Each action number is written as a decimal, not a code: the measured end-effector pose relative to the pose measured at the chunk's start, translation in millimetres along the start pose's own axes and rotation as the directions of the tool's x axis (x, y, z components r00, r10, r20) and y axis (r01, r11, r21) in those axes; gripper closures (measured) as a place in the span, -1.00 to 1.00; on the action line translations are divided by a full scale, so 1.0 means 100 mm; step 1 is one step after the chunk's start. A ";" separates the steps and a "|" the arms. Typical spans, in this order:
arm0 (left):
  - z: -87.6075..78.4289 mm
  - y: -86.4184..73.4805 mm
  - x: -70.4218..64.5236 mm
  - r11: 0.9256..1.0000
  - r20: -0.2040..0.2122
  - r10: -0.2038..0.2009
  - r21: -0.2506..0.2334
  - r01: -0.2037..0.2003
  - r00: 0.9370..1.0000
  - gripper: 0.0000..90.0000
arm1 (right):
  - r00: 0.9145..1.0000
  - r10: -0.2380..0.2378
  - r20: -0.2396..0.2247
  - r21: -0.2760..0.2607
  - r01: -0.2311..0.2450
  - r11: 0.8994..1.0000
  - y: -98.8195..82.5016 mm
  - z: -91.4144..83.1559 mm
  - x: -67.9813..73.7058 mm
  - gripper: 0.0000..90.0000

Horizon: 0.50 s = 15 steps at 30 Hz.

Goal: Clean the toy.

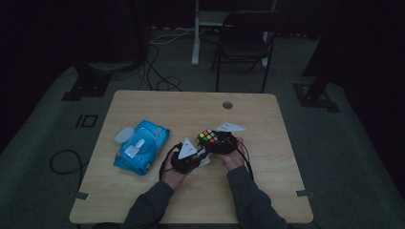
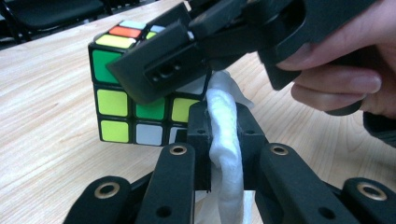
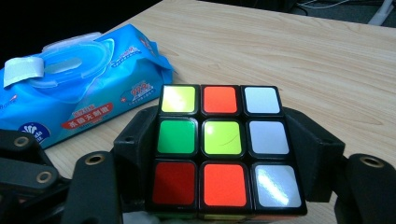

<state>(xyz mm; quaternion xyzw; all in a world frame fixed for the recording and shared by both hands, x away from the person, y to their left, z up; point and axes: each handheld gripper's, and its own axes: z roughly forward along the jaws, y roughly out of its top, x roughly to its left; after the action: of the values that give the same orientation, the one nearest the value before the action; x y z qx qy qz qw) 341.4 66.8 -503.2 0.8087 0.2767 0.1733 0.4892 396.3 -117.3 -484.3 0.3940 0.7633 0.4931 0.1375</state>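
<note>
Right gripper (image 3: 224, 154) jaws clamping glossy puzzle cube (image 3: 224, 149); left gripper (image 2: 224, 140) jaws pinching fibrous white wipe (image 2: 224, 126); blue wipes pack (image 3: 79, 93) on woodgrain counter (image 3: 303, 56).

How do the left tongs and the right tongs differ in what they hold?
The left tongs pinch a soft, crumpled white wipe; the right tongs clamp a rigid, many-coloured puzzle cube. The left jaws sit nearly together; the right jaws stand a cube's width apart. Both are shut on something.
</note>
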 end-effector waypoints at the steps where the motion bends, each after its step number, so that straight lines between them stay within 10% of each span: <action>1: 0.01 -0.01 0.00 1.000 0.000 -0.001 0.003 0.001 1.000 0.82 | 1.000 0.001 0.001 -0.002 -0.001 1.000 0.00 0.00 0.00 -0.24; 15: 0.10 -0.14 0.04 0.998 -0.013 -0.007 0.066 0.008 1.000 0.82 | 1.000 -0.010 0.009 -0.012 0.010 1.000 0.03 -0.05 -0.03 -0.24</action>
<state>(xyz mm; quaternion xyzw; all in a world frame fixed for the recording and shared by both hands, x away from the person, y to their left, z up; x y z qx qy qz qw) 346.2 68.1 -520.4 0.8223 0.2883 0.1674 0.4612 396.7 -121.8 -479.5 0.3917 0.7616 0.4953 0.1456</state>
